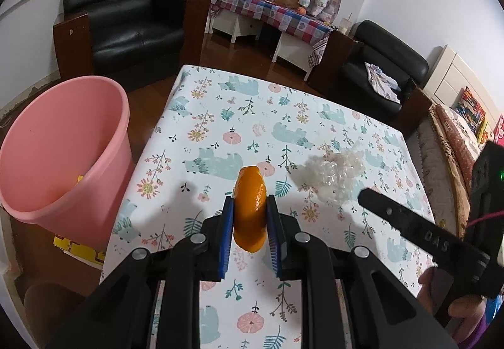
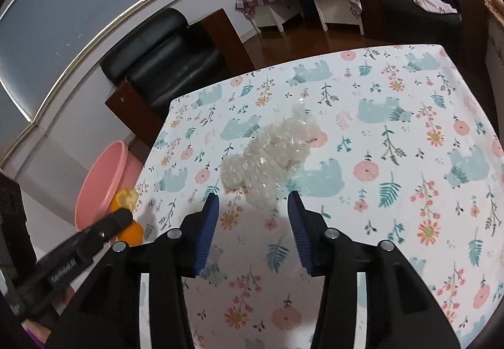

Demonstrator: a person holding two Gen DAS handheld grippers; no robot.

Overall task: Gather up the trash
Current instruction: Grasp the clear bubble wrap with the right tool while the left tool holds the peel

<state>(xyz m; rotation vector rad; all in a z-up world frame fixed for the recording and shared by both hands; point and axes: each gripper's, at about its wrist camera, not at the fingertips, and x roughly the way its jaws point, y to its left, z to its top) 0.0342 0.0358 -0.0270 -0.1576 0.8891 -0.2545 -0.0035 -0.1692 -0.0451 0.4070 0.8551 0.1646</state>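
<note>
Pink bin (image 1: 63,147) stands on the floor just off the table's left edge, something yellow low inside it, can't tell what. Left gripper (image 1: 250,216) is clamped on the orange peel (image 1: 250,207), blue pads pressing both sides, peel lifted over the tablecloth (image 1: 220,103) and not yet over the bin. Right of that, the crumpled clear plastic wrap (image 2: 271,157) lies on the cloth, untouched. Right gripper (image 2: 253,207) hangs just short of it, jaws roughly half apart, nothing between them, pads not touching the wrap.

Progress, as a judgement: 1 piece in hand but not dropped, 1 piece left on the table, so roughly midway. Left to do: carry the peel over the rim and release, then grab the wrap and bin it too.

Around: 2 black armchairs, a checked-cloth side table, a bed at right, all well apart. Nothing blocks the path to the bin; wrap is light and springy, may slip from the pads.
</note>
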